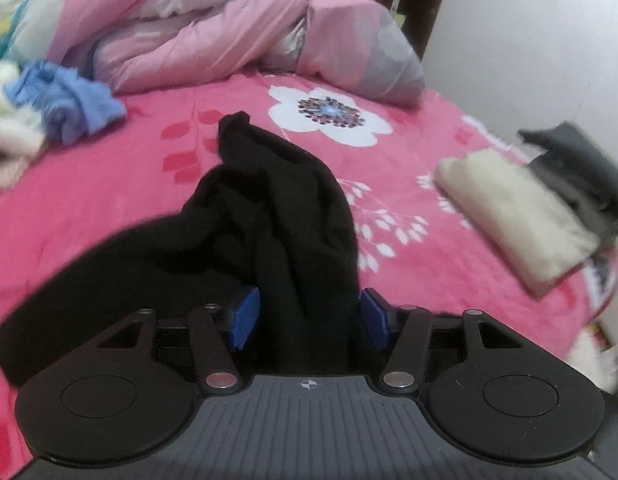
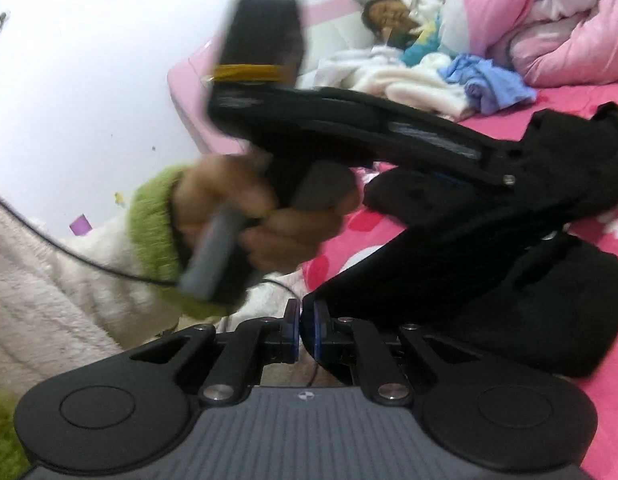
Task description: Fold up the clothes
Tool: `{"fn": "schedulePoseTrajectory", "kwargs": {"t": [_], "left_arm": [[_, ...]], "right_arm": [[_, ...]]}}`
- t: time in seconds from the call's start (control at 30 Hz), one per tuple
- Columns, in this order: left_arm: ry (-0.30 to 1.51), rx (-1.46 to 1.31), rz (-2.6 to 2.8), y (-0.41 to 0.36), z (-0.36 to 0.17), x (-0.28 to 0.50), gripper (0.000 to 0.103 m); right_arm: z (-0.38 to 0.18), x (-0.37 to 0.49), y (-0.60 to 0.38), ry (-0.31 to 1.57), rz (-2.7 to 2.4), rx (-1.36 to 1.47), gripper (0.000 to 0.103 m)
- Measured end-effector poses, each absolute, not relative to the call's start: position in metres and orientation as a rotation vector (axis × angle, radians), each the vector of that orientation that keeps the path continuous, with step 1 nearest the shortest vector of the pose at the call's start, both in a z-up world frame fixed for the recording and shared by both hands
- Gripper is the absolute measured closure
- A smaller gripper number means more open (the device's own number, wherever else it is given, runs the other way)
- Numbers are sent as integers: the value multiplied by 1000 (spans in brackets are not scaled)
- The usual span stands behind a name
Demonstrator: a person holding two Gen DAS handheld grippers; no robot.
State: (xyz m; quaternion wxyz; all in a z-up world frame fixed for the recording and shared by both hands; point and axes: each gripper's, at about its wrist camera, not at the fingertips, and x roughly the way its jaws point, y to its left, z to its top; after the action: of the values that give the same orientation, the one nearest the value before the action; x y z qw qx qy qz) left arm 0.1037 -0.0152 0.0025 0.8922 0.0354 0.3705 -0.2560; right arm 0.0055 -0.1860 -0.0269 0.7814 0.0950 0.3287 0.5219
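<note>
A crumpled black garment (image 1: pixel 277 216) lies on the pink flowered bedsheet (image 1: pixel 109 200). My left gripper (image 1: pixel 309 318) stands open; a fold of the garment runs up between its blue pads (image 1: pixel 243 320), which do not squeeze it. In the right wrist view the same black garment (image 2: pixel 509 280) sprawls over the bed's near corner. My right gripper (image 2: pixel 305 330) is shut on its edge at the lower left. A hand (image 2: pixel 269 216) in a green cuff holds the left gripper's handle just above, its far end lost in the black cloth.
A folded cream garment (image 1: pixel 509 212) and a dark grey one (image 1: pixel 577 168) lie at the bed's right edge by the wall. A blue garment (image 1: pixel 69 100) and a heaped pink quilt (image 1: pixel 229 28) sit at the back. A person (image 2: pixel 389 20) lies at the bed's head.
</note>
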Motion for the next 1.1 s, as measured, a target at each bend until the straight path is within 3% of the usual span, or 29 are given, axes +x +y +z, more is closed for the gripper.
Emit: {"fn": "schedulePoseTrajectory", "kwargs": {"t": [0.13, 0.27, 0.43, 0.5, 0.63, 0.67, 0.9, 1.07, 1.1], "left_arm": [[759, 269, -507, -54, 2, 138, 46], [832, 431, -493, -94, -11, 178, 32], [1006, 434, -458, -118, -32, 238, 23], [1052, 353, -436, -115, -36, 253, 27], [1078, 193, -394, -93, -27, 264, 67], [1087, 131, -396, -81, -23, 265, 71], [1084, -459, -443, 20, 9, 269, 75], [966, -649, -465, 71, 39, 247, 75], [929, -664, -454, 85, 43, 237, 75]], "right_arm": [[-29, 1, -194, 699, 1120, 247, 96], [-30, 1, -194, 687, 1126, 283, 96], [-28, 4, -209, 662, 1105, 327, 96], [-26, 2, -221, 643, 1097, 360, 96], [-16, -6, -256, 575, 1049, 435, 96], [-13, -7, -267, 554, 1031, 457, 96], [6, 15, -355, 380, 873, 724, 98], [-3, 52, -350, 526, 727, 822, 95], [-11, 59, -342, 586, 705, 832, 90]]}}
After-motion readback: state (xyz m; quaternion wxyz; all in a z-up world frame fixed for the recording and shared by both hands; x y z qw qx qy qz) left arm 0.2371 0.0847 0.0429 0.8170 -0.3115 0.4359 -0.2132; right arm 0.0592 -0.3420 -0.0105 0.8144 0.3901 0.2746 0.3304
